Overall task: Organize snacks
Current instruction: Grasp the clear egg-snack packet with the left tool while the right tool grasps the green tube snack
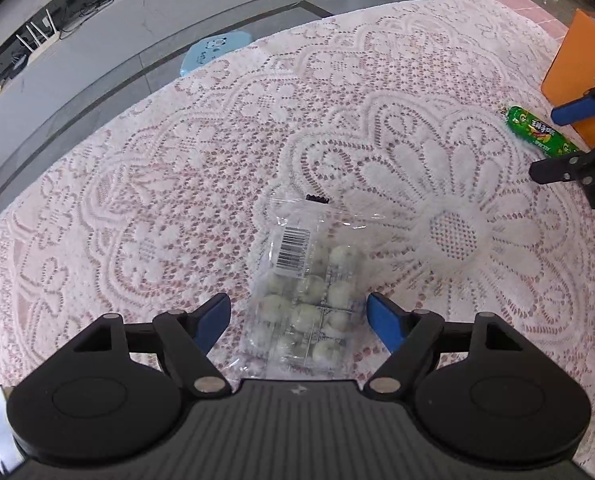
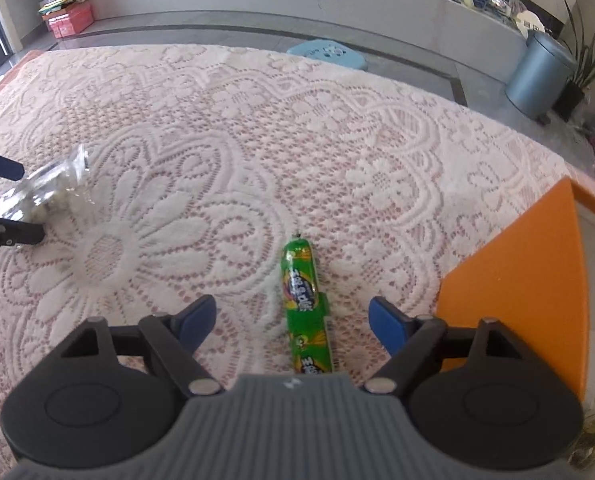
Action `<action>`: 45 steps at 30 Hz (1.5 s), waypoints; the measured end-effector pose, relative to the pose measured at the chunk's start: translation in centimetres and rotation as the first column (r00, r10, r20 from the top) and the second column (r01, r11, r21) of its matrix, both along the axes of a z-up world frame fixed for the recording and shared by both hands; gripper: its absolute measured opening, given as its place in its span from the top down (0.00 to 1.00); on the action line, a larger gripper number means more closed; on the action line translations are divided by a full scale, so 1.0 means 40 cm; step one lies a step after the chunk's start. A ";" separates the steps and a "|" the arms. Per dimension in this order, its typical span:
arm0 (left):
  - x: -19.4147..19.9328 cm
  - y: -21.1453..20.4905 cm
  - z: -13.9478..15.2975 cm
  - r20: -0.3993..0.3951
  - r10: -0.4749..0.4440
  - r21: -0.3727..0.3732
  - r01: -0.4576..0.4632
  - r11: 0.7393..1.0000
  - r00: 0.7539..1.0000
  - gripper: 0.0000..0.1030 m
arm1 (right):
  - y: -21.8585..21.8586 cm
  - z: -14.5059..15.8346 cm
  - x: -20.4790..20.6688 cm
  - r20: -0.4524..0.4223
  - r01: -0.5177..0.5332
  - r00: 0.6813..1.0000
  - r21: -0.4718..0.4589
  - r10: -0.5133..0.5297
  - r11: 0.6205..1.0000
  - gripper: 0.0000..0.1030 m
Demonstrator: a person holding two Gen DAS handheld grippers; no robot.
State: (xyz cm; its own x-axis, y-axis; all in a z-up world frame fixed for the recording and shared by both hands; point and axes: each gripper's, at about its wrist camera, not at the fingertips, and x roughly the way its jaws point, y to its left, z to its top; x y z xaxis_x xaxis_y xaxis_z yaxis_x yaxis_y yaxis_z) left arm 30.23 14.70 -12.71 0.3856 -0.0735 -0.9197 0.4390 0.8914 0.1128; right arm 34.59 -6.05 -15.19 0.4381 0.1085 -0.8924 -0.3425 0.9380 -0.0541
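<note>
A clear bag of pale round sweets [image 1: 311,300] with a barcode label lies on the lace tablecloth [image 1: 177,168]. My left gripper [image 1: 299,314] hangs over it, jaws wide open, blue pads [image 1: 217,318] on either side of the bag without touching it. A green sausage-shaped snack [image 2: 306,308] lies lengthwise between the open jaws of my right gripper [image 2: 293,318], the pads [image 2: 387,326] well clear of it. The green snack [image 1: 539,130] and the right gripper [image 1: 565,136] also show at the right edge of the left wrist view. The sweets bag [image 2: 45,192] shows at the left in the right wrist view.
An orange box [image 2: 517,280] stands just right of the right gripper, also visible as the orange box [image 1: 577,68] at the table's right. Beyond the table edge are a light blue stool [image 2: 327,54], a grey bin [image 2: 537,76] and a potted plant [image 2: 585,72].
</note>
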 end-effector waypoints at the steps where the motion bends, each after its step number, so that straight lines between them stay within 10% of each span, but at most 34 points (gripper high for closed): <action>1: 0.001 0.001 -0.001 0.001 0.000 -0.007 0.000 1.000 1.000 0.11 | 0.000 -0.004 0.004 -0.008 0.005 1.000 -0.001 -0.005 1.000 0.26; 14: 0.021 0.015 -0.013 -0.036 0.039 -0.069 -0.042 0.997 0.999 0.08 | 0.005 -0.005 -0.001 -0.033 0.013 0.999 0.037 -0.012 0.999 0.50; 18: 0.021 0.021 -0.014 -0.042 0.057 -0.082 -0.060 0.995 0.998 0.07 | 0.009 0.002 -0.006 -0.027 0.024 0.999 0.038 -0.023 0.999 0.78; 28: 0.010 -0.005 -0.008 -0.031 -0.004 -0.037 0.003 0.999 1.000 0.19 | 0.036 0.015 -0.075 -0.145 0.013 0.989 0.204 0.017 0.979 0.78; 41: 0.033 0.017 -0.025 -0.028 -0.046 -0.105 0.043 0.994 0.999 0.06 | 0.065 0.005 -0.090 -0.115 0.008 0.993 0.214 0.017 0.977 0.65; 45: 0.027 0.005 -0.020 -0.026 -0.031 -0.111 0.028 0.993 0.999 0.14 | 0.070 0.002 -0.089 -0.098 0.010 0.995 0.191 0.009 0.982 0.79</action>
